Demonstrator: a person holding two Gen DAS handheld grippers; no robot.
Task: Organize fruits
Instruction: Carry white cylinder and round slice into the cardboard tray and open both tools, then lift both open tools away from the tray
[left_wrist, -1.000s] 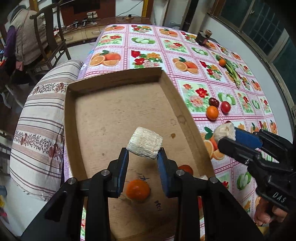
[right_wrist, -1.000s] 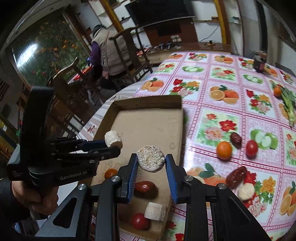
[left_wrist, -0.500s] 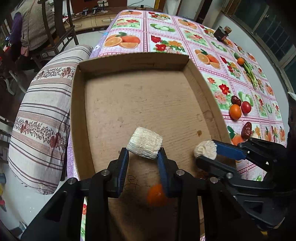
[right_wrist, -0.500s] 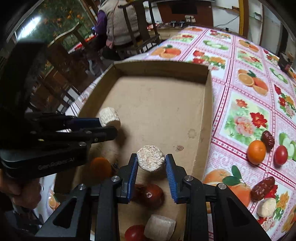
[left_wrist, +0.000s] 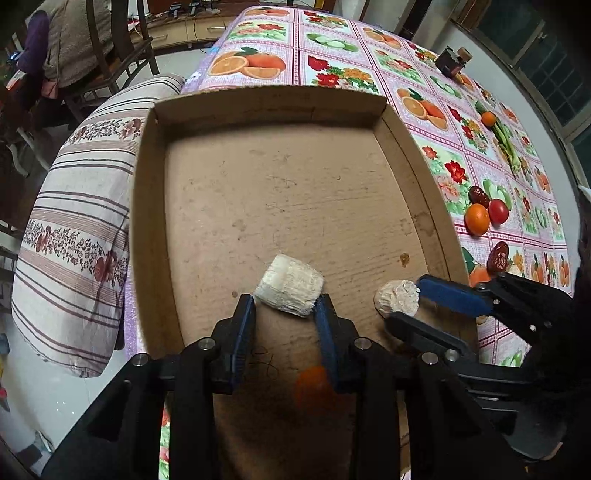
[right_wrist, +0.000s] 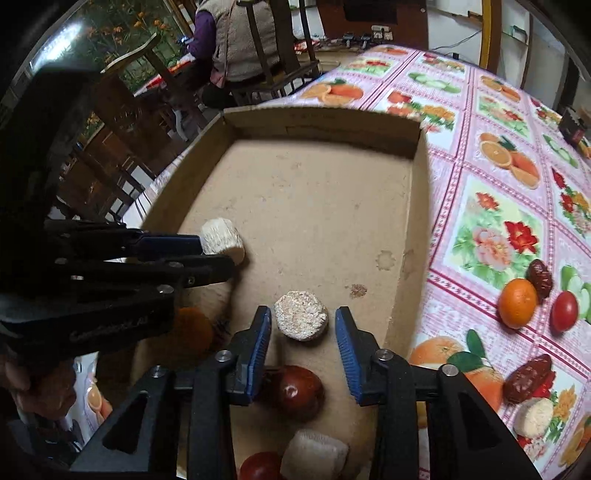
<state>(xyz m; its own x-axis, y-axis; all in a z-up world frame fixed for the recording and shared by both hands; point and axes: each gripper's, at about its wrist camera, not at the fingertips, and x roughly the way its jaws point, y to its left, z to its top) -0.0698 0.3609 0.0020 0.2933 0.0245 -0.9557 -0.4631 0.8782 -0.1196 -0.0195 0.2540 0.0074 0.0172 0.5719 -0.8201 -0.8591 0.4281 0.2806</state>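
My right tongs (right_wrist: 303, 328) opening, pads clear of round chunk (right_wrist: 301, 320) resting on box (right_wrist: 321, 125) floor near front edge. My left tongs (left_wrist: 284, 314) opening, pads seem touching pale chunk (left_wrist: 290, 285), long axis crosswise.

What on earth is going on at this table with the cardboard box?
A person is sorting fruit into a cardboard tray with a hand-held gripper in each hand. The left gripper has a pale cut chunk between its opening jaws, low over the tray floor. The right gripper is opening too; its round pale piece sits loose between the pads. An orange and a tomato wait on the tablecloth.
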